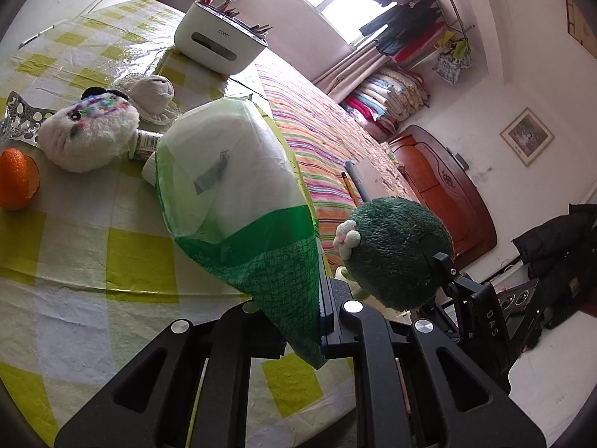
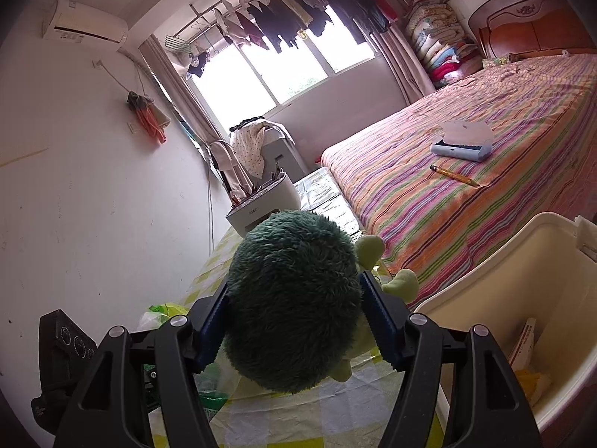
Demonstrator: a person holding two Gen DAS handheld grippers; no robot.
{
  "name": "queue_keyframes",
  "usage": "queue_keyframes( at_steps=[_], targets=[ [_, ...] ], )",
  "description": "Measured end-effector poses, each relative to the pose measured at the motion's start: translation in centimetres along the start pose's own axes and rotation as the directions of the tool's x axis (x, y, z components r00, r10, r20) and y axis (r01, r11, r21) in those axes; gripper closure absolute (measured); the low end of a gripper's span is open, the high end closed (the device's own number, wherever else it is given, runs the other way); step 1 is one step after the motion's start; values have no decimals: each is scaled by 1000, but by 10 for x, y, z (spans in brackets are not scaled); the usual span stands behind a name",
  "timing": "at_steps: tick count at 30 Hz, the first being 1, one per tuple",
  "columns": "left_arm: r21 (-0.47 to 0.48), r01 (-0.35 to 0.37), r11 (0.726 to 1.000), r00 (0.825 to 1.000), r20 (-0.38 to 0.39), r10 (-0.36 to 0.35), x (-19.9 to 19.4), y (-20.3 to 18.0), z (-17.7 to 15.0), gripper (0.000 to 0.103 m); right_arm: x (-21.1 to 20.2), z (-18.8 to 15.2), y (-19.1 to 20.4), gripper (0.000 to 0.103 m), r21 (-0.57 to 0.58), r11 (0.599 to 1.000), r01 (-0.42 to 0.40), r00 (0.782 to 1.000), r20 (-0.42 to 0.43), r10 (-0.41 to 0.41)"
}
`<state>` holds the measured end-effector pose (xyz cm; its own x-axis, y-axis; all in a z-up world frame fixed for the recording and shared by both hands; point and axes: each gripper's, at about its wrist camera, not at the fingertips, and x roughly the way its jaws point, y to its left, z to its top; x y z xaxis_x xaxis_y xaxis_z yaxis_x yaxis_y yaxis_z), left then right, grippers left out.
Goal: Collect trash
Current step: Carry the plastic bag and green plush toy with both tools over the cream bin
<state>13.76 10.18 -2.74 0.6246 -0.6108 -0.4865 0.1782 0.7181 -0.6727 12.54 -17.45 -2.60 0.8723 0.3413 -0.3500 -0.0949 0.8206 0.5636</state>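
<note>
1. Bedroom daylight came from a wide window behind a rail of hanging clothes (image 2: 298, 11); a striped bed (image 2: 485, 156) ran along one edge of the tabletop (image 1: 93, 261), which wore a yellow-and-white checked cover.
2. Readable writing was scarce: the letters "DAS" showed on the black body of the right gripper (image 2: 294, 321) in the left wrist view, and dense green print on the green plastic bag (image 1: 238, 194) was too small to read.
3. The left gripper (image 1: 317, 321) had its fingers pressed together on the bag's lower end, the bag bulging with white contents above the tabletop near its bed-side edge.
4. The right gripper's fingers pinched a dark green plush toy (image 2: 294, 298) from both sides, held over the tabletop's near edge.
5. Only the left wrist view showed a white plush toy (image 1: 89, 134), an orange (image 1: 15, 179), a perforated metal piece (image 1: 18, 119) and a small can partly hidden behind the plush.
6. Only the right wrist view showed a cream bin (image 2: 522, 298) beside the tabletop with scraps inside, an air conditioner (image 2: 86, 26), and a pencil (image 2: 453, 175) and blue case (image 2: 462, 145) on the bed.
7. A white tissue-box organiser (image 1: 220, 41) with pens stood toward the far edge.
</note>
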Motion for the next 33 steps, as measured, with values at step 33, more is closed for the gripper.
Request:
queue_keyframes(
  at_steps=[33],
  targets=[
    [139, 13, 990, 987, -162, 10, 81, -72, -43, 92, -78, 10, -74, 37, 210, 970, 125, 966, 196, -167]
  ],
)
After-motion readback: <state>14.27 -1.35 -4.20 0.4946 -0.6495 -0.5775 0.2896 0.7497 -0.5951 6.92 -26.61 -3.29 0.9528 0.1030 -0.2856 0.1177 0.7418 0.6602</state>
